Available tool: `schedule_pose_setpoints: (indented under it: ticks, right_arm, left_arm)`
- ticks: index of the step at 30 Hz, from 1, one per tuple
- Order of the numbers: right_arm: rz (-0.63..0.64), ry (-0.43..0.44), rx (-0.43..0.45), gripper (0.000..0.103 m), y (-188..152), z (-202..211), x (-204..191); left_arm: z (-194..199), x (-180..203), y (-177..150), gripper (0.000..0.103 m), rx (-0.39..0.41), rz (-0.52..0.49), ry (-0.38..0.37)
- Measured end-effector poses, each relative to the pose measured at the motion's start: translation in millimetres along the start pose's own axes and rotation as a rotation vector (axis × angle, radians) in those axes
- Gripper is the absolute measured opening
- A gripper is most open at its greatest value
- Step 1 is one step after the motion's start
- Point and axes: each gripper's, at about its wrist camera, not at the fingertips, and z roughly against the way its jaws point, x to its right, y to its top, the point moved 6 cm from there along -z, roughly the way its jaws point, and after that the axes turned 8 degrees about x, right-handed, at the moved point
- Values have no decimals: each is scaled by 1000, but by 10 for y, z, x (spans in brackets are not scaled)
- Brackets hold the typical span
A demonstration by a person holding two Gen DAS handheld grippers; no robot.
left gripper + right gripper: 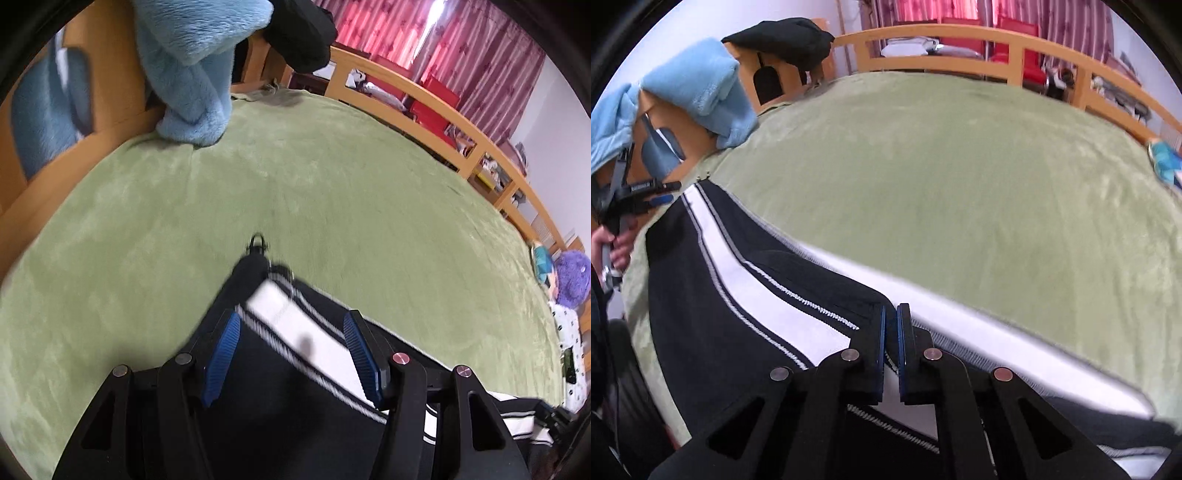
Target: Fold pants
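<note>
Black pants with a white side stripe lie on the green bed cover. In the left wrist view my left gripper is open, its blue pads spread over the striped leg end, with no cloth between them. In the right wrist view the pants stretch from lower right to upper left. My right gripper is shut on a fold of the pants at the stripe. The left gripper also shows in the right wrist view, at the far end of the pants.
A light blue fleece and a black garment hang over the wooden bed frame. Red chairs and pink curtains stand behind it. A purple plush toy lies at the bed's right edge.
</note>
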Motion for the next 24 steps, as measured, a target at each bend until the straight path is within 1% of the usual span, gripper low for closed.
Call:
schedule_pose_setpoints:
  ticks: [3, 4, 6, 7, 8, 9, 10, 11, 12, 13, 14, 16, 19, 20, 23, 24]
  right_arm:
    - [4, -24, -16, 6, 63, -119, 71]
    - [10, -27, -41, 6, 29, -219, 77]
    - [22, -33, -129, 8, -146, -443, 83]
    - [43, -43, -200, 13, -295, -602, 74]
    - [56, -55, -216, 14, -340, -668, 40]
    - [64, -66, -200, 15, -338, -657, 25]
    - [72, -76, -176, 17, -316, -593, 7]
    - [63, -71, -158, 23, -285, -512, -2]
    - [42, -64, -139, 28, -269, -447, 14]
    - [2, -56, -103, 38, -236, -344, 34]
    - [-32, -57, -72, 45, -209, -256, 69]
    - [-99, -97, -31, 45, -202, -69, 173]
    - [-148, -146, 8, 45, -216, 116, 263]
    - [-162, -166, 17, 45, -241, 191, 299]
    - [-187, -218, 6, 45, -297, 268, 313]
    - [-193, -224, 1, 46, -327, 272, 323]
  left_arm:
    - [-121, 16, 107, 57, 2, -25, 15]
    - [-174, 28, 121, 57, -1, -36, 16]
    - [-323, 26, 130, 57, -21, -58, 43]
    - [-390, 21, 120, 56, -35, -64, 54]
    - [-458, 7, 96, 56, -55, -66, 67]
    - [-503, -5, 73, 55, -74, -65, 73]
    - [-557, -15, 43, 48, -95, -59, 66]
    - [-594, -18, 11, 37, -105, -48, 45]
    - [-623, -25, -19, 32, -112, -40, 36]
    - [-635, -24, -33, 26, -112, -38, 25]
    - [-610, -36, -27, 21, -95, -22, 15]
    - [-506, -50, 34, 20, -54, 17, -20]
    - [-259, -111, 259, 18, 41, 95, -90]
    - [-183, -143, 327, 17, 74, 120, -96]
    - [-114, -182, 443, 17, 112, 146, -109]
    - [-161, -193, 438, 17, 115, 142, -91]
